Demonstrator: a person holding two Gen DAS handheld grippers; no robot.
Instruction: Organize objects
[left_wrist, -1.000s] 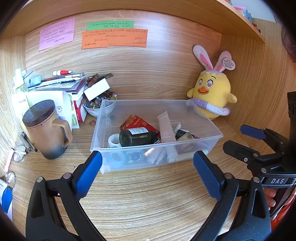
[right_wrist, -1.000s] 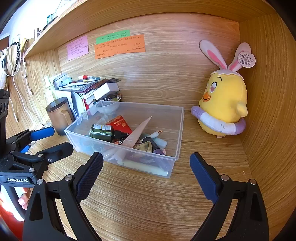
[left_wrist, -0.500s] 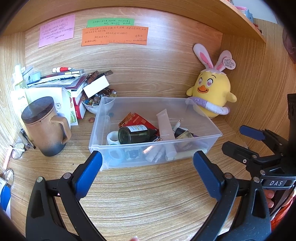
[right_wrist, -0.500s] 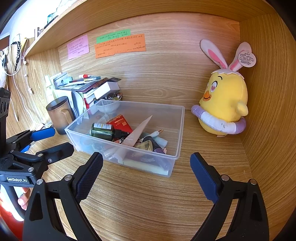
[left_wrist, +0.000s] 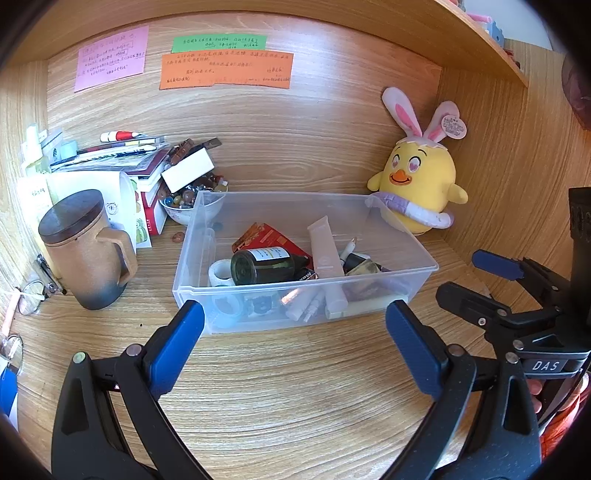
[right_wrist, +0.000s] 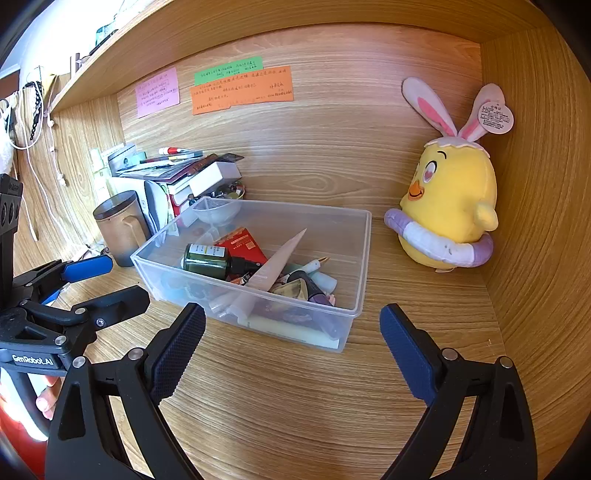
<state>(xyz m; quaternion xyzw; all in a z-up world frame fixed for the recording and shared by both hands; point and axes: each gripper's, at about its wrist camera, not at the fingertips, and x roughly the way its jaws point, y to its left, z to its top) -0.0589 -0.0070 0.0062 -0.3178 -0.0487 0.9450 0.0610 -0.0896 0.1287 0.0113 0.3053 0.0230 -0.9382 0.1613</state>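
1. at six o'clock in each wrist view, nearest the lens, the tongs are released: the left gripper (left_wrist: 293, 325) and the right gripper (right_wrist: 291, 325) both have their blue pads spread wide with only bare desk (left_wrist: 295, 387) between them, grasping nothing, which reads as a ready stance rather than a carry.
2. just beyond, toward twelve o'clock of the left gripper, sits the clear bin (left_wrist: 303, 314), its near wall squarely facing both tools, likely so either can reach in.
3. inside the bin lie the gathered things: a dark bottle (left_wrist: 264, 266) on its side, a pale tube (left_wrist: 325, 254) leaning toward the near wall, a red packet (left_wrist: 266, 236) under them.
4. at nine o'clock of the bin stands a brown lidded mug (left_wrist: 86, 251), near but apart; at two o'clock, a yellow plush chick (left_wrist: 421, 192) sits in the corner.
5. behind the mug, a book stack (left_wrist: 122, 162) and bead bowl (left_wrist: 184, 206) remain outside the bin; judging by this, sorting may not be finished.
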